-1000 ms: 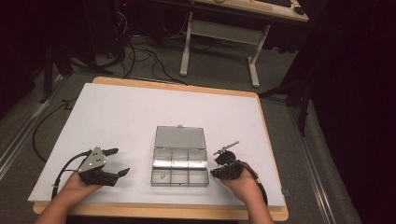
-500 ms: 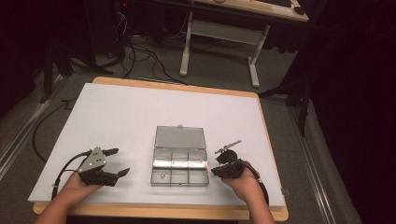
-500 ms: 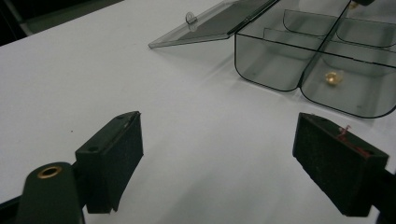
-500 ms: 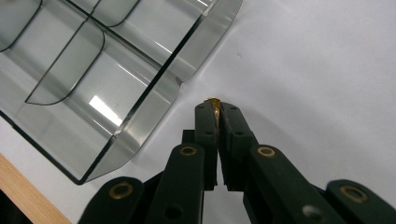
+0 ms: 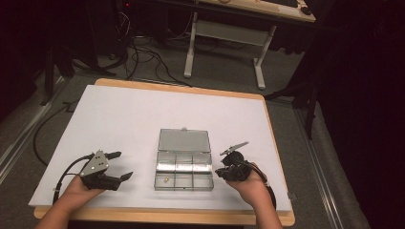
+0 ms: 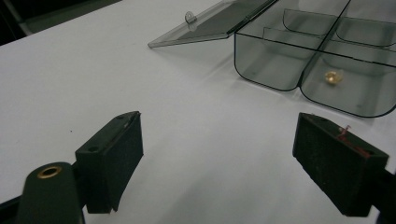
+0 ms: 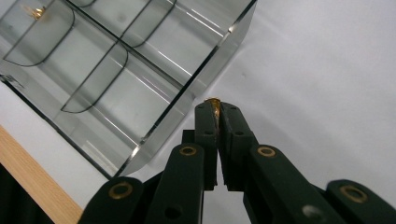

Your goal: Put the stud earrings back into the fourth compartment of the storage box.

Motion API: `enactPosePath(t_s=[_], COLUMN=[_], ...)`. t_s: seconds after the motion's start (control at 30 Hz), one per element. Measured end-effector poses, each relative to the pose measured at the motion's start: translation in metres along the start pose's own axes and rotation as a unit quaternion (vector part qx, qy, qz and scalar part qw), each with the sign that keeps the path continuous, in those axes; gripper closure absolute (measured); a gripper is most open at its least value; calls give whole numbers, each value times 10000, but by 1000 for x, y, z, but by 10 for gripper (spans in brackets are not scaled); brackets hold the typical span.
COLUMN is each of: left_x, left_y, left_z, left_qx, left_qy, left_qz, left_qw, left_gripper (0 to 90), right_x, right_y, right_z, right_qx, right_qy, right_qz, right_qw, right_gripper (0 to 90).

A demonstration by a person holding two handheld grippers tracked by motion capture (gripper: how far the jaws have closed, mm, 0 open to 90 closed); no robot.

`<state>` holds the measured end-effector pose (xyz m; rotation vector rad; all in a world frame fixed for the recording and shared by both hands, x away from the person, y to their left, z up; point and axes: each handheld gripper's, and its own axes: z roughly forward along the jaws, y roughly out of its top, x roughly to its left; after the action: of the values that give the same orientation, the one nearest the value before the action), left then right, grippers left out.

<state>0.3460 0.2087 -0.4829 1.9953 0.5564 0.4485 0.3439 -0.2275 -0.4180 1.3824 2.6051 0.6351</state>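
A: What lay on the white table (image 5: 119,119)?

B: A clear compartment box (image 5: 184,171) sat near the front edge, its lid (image 5: 184,140) folded flat behind it.

A: And the grippers?

B: The left gripper (image 5: 119,165) rested left of the box, jaws spread wide with nothing between them. The right gripper (image 5: 220,172) was just beside the box's right wall, jaws pinched together.

A: On what?

B: A small brass piece (image 7: 214,108), clamped at the tips. Another brass bit (image 6: 332,77) lay inside the front-left compartment.
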Motion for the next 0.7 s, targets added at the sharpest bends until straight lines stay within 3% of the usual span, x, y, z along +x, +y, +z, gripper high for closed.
enactPosePath(t_s=[0.53, 0.7], left_x=[0, 0], left_y=[0, 0], left_z=[0, 0], left_qx=[10, 12], left_qy=[0, 0], left_qz=[9, 13], left_qw=[10000, 10000], left_gripper=[165, 165], right_x=[10, 15], right_y=[7, 11], right_z=[-25, -25], right_qx=[-434, -458], right_qy=[-100, -59], right_qz=[-160, -239], right_qw=[9989, 9986], right_gripper=[875, 875])
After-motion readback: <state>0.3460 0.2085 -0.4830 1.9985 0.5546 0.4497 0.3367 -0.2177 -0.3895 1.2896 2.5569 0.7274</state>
